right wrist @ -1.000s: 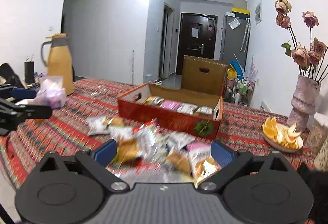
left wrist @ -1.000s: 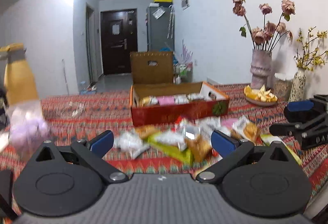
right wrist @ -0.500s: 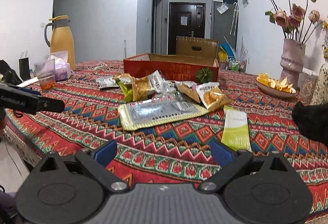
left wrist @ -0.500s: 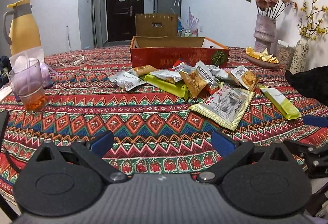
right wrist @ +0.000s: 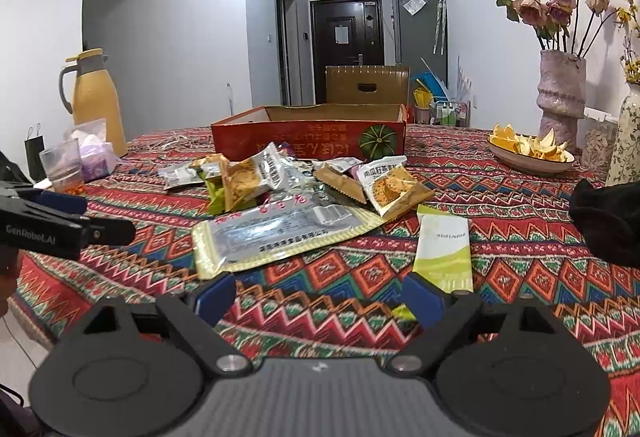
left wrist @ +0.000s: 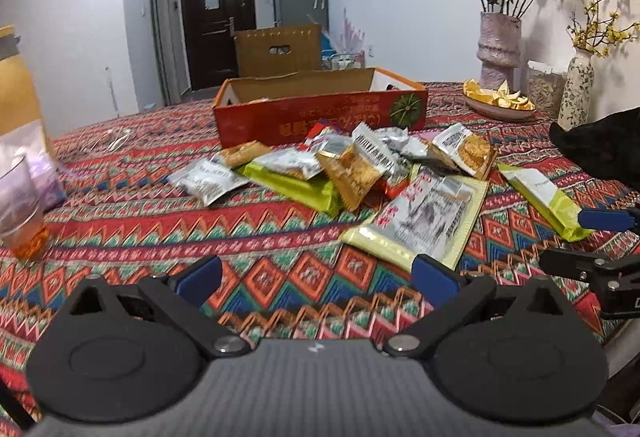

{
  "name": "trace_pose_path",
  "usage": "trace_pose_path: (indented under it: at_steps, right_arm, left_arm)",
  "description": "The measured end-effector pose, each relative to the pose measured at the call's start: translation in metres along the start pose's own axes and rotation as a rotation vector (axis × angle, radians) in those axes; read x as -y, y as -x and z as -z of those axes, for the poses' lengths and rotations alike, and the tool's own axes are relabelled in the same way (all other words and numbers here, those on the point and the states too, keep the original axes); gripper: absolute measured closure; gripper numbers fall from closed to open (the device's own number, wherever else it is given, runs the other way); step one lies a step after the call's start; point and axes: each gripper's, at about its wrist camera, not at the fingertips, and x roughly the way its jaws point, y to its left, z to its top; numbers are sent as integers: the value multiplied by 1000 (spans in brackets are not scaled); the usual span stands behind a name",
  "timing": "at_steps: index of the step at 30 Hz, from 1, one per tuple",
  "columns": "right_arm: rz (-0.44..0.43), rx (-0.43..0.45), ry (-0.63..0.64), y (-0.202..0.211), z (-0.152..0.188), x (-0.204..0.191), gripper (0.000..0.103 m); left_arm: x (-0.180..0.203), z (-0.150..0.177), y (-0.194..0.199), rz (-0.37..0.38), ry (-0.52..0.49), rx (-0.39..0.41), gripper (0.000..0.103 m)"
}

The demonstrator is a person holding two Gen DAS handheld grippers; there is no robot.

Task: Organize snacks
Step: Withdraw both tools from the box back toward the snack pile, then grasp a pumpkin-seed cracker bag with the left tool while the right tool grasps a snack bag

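Observation:
A heap of snack packets [left wrist: 352, 165] lies on the patterned tablecloth in front of an open red cardboard box [left wrist: 320, 115]; the heap [right wrist: 280, 177] and the box [right wrist: 308, 139] also show in the right wrist view. A large silver-and-yellow packet [left wrist: 424, 221] [right wrist: 280, 233] lies nearest. A green-and-white packet [left wrist: 544, 197] [right wrist: 442, 245] lies to the right. My left gripper [left wrist: 316, 275] is open and empty, low over the near table. My right gripper [right wrist: 318, 295] is open and empty, its right finger at the green-and-white packet's near end.
A yellow jug [right wrist: 96, 105], a glass [right wrist: 64, 167] and a purple bag [right wrist: 94, 155] stand at the left. A fruit bowl [right wrist: 528, 153], a flower vase [right wrist: 560, 97] and a black cloth [right wrist: 608, 221] are at the right.
Both grippers came down from above the box to low near the table's front edge, then edged forward toward the snack heap. Both stayed open and empty.

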Motion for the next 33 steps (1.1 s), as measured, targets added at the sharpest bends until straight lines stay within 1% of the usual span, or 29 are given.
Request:
trace_pose_path:
  at_steps: [3, 5, 9, 10, 12, 15, 16, 17, 18, 20, 22, 24, 25, 26, 27, 28, 31, 32, 33]
  right_arm:
    - [7, -3, -6, -9, -6, 6, 18]
    - [16, -5, -11, -17, -11, 11, 21]
    - [40, -25, -8, -35, -23, 22, 21]
    - [48, -27, -1, -40, -27, 25, 21]
    - [61, -35, 20, -50, -36, 30, 22]
    - [76, -50, 62, -68, -51, 39, 22]
    - [79, -56, 70, -74, -55, 42, 26]
    - [87, -61, 77, -82, -62, 46, 32]
    - [89, -67, 83, -88, -67, 49, 34]
    - [97, -87, 100, -104, -75, 55, 34]
    - [95, -102, 120, -117, -82, 57, 34]
    - [84, -124, 142, -131, -85, 57, 36]
    - [77, -136, 154, -138, -86, 56, 38]
    - [72, -153, 168, -144, -87, 55, 44]
    - [77, -167, 182, -151, -87, 54, 46]
    - [78, -175, 187, -155, -86, 54, 45]
    - [73, -194, 183, -165, -84, 56, 48]
    - [70, -203, 182, -167, -83, 56, 48]
    - [70, -204, 185, -168, -83, 56, 53]
  left_arm:
    - [4, -8, -13, 13, -31, 10, 0]
    - [7, -15, -25, 7, -58, 16, 0]
    - [21, -31, -52, 1, -185, 53, 5]
    - [24, -35, -58, 5, -215, 58, 6]
    - [29, -43, -70, 20, -260, 62, 15]
    - [33, -53, -91, 60, -308, 57, 19]
    - [34, -56, -97, 66, -326, 51, 20]
    - [34, -58, -104, 69, -345, 46, 21]
    - [35, -59, -108, 71, -362, 42, 22]
    - [35, -61, -120, 82, -392, 28, 23]
    - [36, -62, -130, 89, -412, 8, 26]
    - [35, -63, -137, 93, -417, -12, 34]
    - [33, -63, -140, 104, -412, -20, 36]
    - [33, -63, -141, 112, -408, -19, 37]
    - [32, -63, -142, 117, -407, -17, 37]
    - [31, -63, -142, 123, -401, -18, 37]
    - [29, -61, -144, 134, -399, -10, 38]
    - [29, -60, -144, 138, -402, -8, 43]
    - [29, -61, -143, 141, -404, -5, 47]
